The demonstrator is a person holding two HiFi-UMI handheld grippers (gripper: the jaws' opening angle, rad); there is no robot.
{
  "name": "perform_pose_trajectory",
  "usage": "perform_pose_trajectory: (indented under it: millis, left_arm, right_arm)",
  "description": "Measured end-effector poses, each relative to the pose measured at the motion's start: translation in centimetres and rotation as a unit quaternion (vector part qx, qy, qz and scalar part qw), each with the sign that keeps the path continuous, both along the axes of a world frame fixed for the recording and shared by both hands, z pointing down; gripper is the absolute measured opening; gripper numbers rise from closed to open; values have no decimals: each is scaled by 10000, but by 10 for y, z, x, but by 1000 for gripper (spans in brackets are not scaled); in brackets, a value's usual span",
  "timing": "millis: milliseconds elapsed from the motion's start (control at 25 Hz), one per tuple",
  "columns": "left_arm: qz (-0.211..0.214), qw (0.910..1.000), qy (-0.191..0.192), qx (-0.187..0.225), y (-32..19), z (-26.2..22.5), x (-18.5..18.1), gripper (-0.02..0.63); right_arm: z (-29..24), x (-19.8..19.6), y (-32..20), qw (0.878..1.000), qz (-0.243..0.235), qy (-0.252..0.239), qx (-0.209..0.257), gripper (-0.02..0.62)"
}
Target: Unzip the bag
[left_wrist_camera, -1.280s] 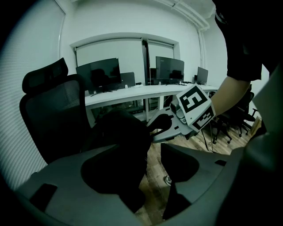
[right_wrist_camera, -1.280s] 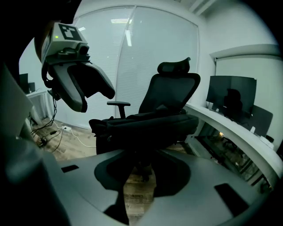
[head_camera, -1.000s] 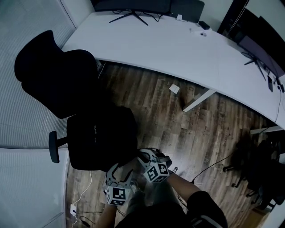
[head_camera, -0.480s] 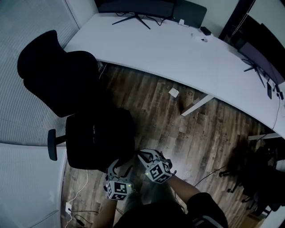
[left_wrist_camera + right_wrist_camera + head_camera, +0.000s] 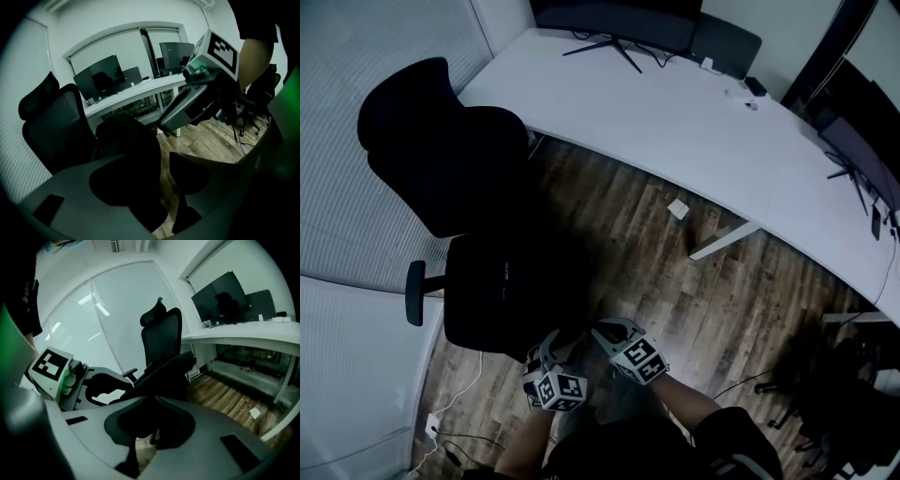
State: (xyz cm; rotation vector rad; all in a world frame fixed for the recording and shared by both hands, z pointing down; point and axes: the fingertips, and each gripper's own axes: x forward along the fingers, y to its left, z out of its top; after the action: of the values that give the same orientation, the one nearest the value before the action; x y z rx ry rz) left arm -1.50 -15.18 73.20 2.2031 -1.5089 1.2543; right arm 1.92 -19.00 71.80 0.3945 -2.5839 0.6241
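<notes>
A black bag rests on the seat of a black office chair. Both grippers hover at the bag's near edge, close together. My left gripper is on the left, its jaws apart, with the bag and floor showing in the gap. My right gripper is on the right. Its pads are drawn together, and a thin strip that looks like the zipper pull is pinched between them. The dark bag looms just beyond the right gripper. The zipper line itself is lost in the black fabric.
A long white desk with monitors curves across the back. A small white box lies on the wood floor near a desk leg. Cables trail on the floor at the lower left. More dark chairs stand at the far right.
The head view has swung a little, so the chair and desk sit further right. The left gripper has crept up toward the bag. The right gripper stays at the bag's edge.
</notes>
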Motion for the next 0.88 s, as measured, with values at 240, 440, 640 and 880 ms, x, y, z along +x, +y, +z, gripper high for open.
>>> perform_pose_trajectory:
  millis: [240,440,640,880]
  left_arm:
    - [-249,9993,-283,83,-8,0,-7,201]
    - [-321,9991,-252,142,-11,-4,-11,163]
    - [-373,9990,-178,146,-13,-10,-14,138]
    - [-477,9987,-122,136,-13,-9,-17,126]
  right_arm:
    - [-7,-5,-6,9996,-108,41,-251,63]
    - [-11,-10,-19,9991,145,18,-386,61]
    - [-15,-15,-36,9980,390,-16,-502,60]
    - [-16,-21,-63,9985,390,113,-356,57]
